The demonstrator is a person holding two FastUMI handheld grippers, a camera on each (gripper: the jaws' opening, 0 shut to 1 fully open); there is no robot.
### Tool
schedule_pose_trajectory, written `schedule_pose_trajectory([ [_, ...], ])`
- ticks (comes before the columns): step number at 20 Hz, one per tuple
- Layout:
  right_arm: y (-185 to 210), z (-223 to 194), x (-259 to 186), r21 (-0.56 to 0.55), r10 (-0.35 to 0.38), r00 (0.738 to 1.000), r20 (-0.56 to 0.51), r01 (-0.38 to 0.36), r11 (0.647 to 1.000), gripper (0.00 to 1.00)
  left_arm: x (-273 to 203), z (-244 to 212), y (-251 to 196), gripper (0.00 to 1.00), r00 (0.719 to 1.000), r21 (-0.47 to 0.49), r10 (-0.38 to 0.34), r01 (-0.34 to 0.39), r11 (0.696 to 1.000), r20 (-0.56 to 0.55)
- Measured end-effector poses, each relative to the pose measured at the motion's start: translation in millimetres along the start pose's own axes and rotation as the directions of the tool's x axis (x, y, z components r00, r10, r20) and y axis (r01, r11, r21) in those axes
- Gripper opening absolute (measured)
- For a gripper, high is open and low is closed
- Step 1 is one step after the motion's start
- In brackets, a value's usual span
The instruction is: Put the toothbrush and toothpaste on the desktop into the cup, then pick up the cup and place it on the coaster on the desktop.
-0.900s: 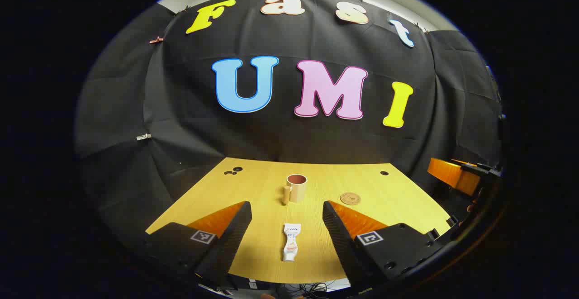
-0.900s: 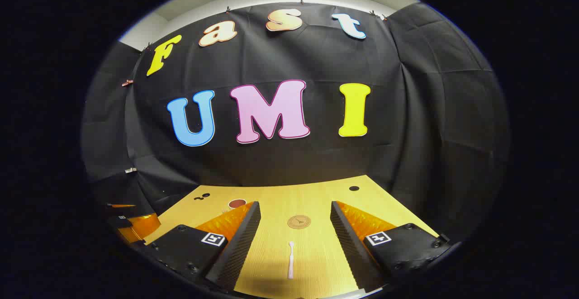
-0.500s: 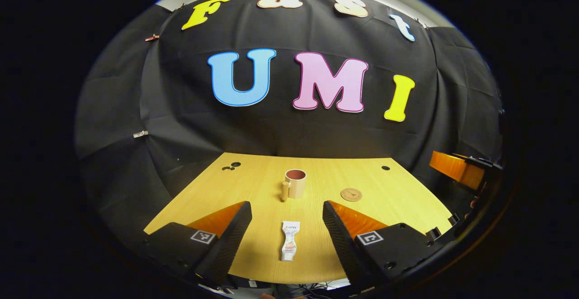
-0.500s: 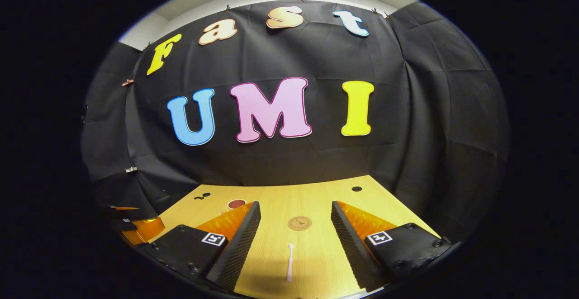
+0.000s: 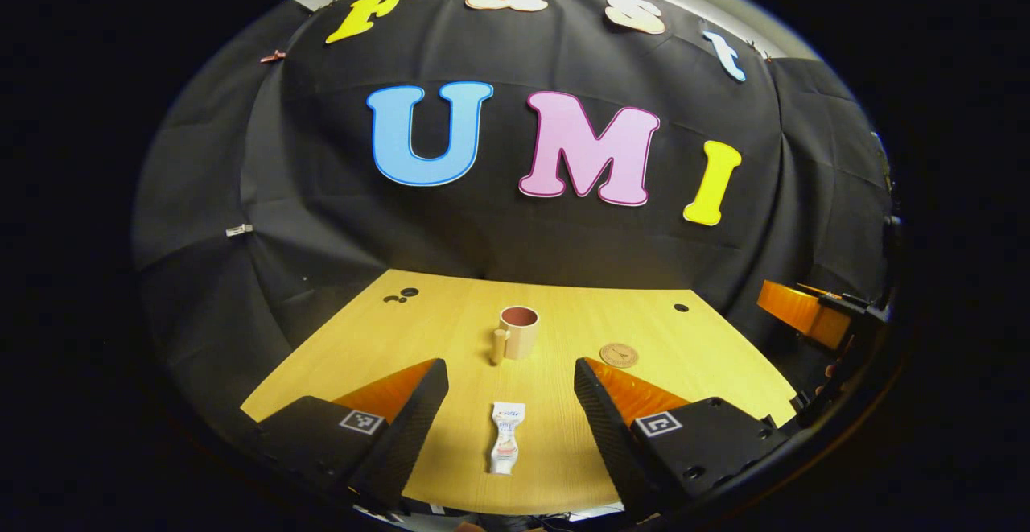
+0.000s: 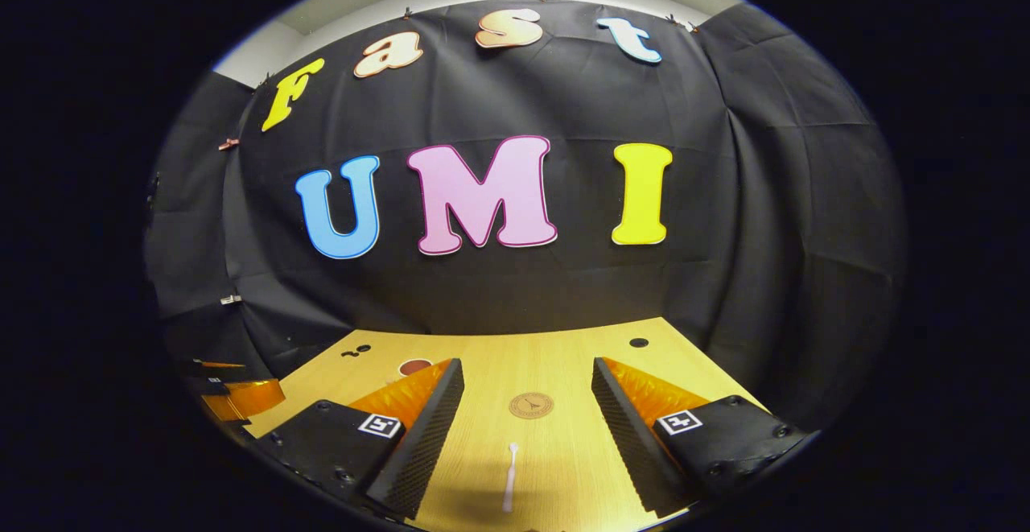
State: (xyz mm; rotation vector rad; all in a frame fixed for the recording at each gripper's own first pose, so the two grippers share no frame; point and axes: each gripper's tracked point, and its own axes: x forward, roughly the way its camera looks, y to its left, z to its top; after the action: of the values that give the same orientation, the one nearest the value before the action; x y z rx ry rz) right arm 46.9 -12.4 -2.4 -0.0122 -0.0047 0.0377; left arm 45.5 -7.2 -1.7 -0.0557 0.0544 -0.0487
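Observation:
In the left gripper view a white toothpaste tube (image 5: 505, 448) lies flat on the wooden desktop (image 5: 386, 339), between the fingers of my open left gripper (image 5: 508, 379). Beyond it stands a tan cup (image 5: 517, 331) with a dark red inside and its handle to the left. A round brown coaster (image 5: 619, 354) lies to the cup's right. In the right gripper view a white toothbrush (image 6: 509, 476) lies lengthwise on the desktop, between the fingers of my open right gripper (image 6: 527, 383). The coaster (image 6: 531, 405) sits just past it. The cup's rim (image 6: 415, 367) peeks over the left finger.
Small dark holes mark the desktop's far corners (image 5: 681, 307) (image 5: 401, 295). The black cloth wall rises right behind the desk. The other gripper shows at the right edge of the left gripper view (image 5: 809, 315) and at the left edge of the right gripper view (image 6: 241, 395).
Both views shifted slightly as the hands moved. The toothpaste sits a little lower and further left between the left fingers. The toothbrush sits slightly lower in the right gripper view. Both grippers stay open.

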Motion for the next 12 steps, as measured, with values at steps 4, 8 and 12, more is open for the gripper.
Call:
schedule_pose_trajectory([
  [4, -4, 8, 10, 0.019, 0.009, 1.0, 0.016, -0.009, 1.0, 0.98, 15, -3, 8, 0.97, 1.0, -0.008, 0.015, -0.015, 1.0, -0.018],
  [8, -10, 8, 18, 0.023, 0.015, 1.0, 0.012, -0.015, 1.0, 0.98, 24, -15, 12, 0.97, 0.999, -0.03, 0.005, -0.006, 1.0, -0.053],
  [12, -16, 9, 29, 0.019, 0.025, 1.0, 0.015, -0.026, 0.999, 0.98, 37, -33, 17, 0.97, 0.995, -0.025, 0.011, -0.013, 1.0, -0.095],
])
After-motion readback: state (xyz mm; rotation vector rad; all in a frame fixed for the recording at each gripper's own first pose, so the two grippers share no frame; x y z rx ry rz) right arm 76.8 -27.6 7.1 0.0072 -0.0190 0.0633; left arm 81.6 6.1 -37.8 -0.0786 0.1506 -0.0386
